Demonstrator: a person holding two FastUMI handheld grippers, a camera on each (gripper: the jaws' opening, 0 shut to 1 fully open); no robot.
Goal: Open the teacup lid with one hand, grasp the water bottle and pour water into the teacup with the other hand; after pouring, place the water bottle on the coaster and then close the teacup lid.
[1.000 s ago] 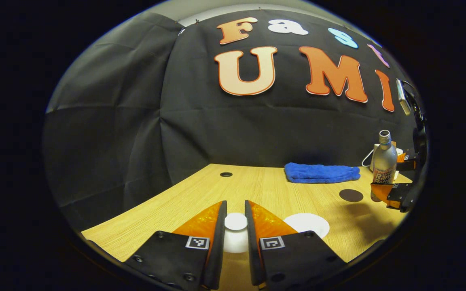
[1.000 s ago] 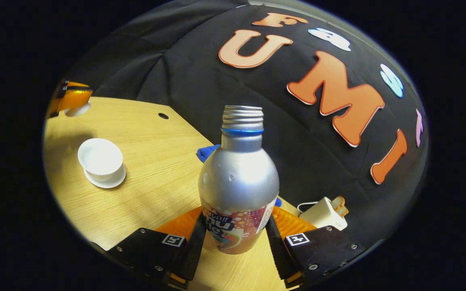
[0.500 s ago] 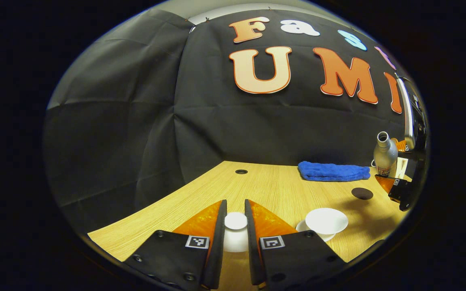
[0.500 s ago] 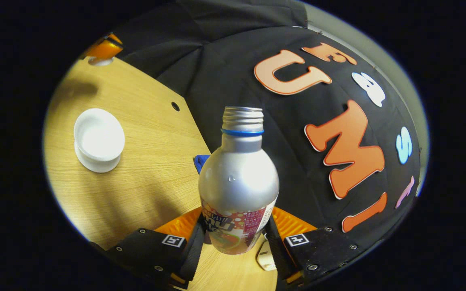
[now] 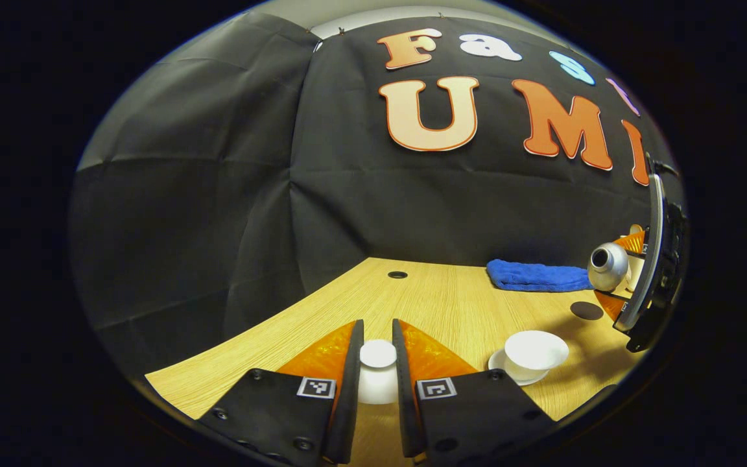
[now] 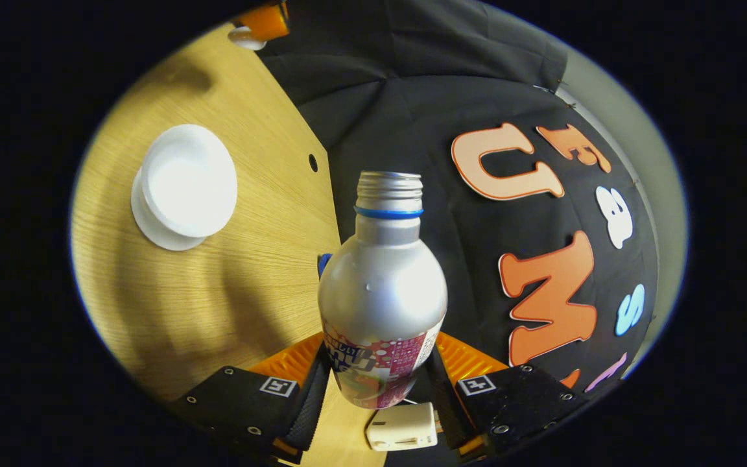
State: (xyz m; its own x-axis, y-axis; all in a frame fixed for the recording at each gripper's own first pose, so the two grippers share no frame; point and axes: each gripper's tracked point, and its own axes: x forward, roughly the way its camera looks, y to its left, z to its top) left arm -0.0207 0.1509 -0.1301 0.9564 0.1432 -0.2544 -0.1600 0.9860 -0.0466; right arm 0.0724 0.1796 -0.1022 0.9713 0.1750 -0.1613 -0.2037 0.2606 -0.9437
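Note:
My left gripper (image 5: 378, 363) is shut on the white teacup lid (image 5: 378, 355), held above the wooden table (image 5: 432, 305). The open white teacup (image 5: 535, 351) stands on its saucer to the lid's right. My right gripper (image 6: 379, 383) is shut on the silver water bottle (image 6: 381, 292), uncapped and tilted toward the teacup (image 6: 189, 180), which lies up and left of its mouth. In the left gripper view the bottle (image 5: 607, 266) hangs at the far right, mouth turned this way. The dark round coaster (image 5: 586, 310) lies below it.
A folded blue cloth (image 5: 537, 275) lies at the back of the table. A small white box (image 6: 401, 427) sits under the bottle in the right gripper view. A cable hole (image 5: 397, 274) marks the table's far edge.
The right gripper has rolled the bottle over toward the teacup, turning its mouth toward the left camera. The left gripper keeps the lid and has drifted slightly away from the cup.

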